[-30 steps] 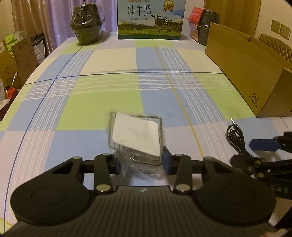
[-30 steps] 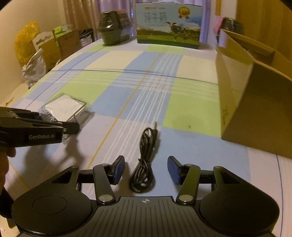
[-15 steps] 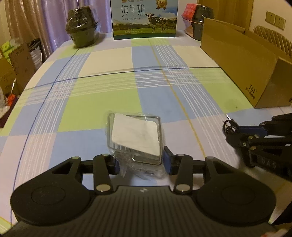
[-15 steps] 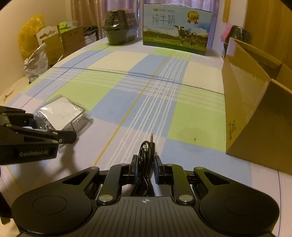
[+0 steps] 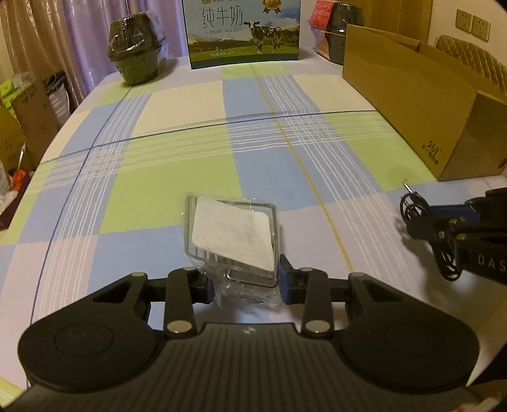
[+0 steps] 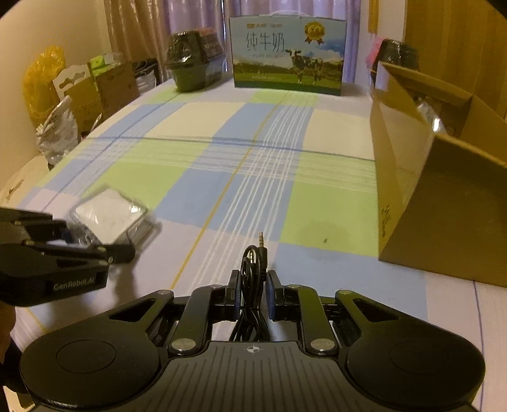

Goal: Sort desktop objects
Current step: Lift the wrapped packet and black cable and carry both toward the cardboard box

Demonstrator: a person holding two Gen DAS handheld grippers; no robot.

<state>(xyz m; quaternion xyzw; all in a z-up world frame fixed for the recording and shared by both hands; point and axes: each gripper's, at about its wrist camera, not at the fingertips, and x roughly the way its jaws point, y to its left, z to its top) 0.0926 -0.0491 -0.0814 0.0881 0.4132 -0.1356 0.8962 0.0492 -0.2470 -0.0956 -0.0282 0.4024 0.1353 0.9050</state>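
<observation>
Left gripper pinches the wrapped clear case by its near edge, near the counter's front edge; slick wrap may slip. Right gripper clamps the coiled cable; loose loops may snag.

One clear packet, one black cable, one cardboard box, one milk carton — two dark wrapped tubs.

left wrist: low, faces milk carton | right wrist: likewise (shared: cardboard box)
</observation>
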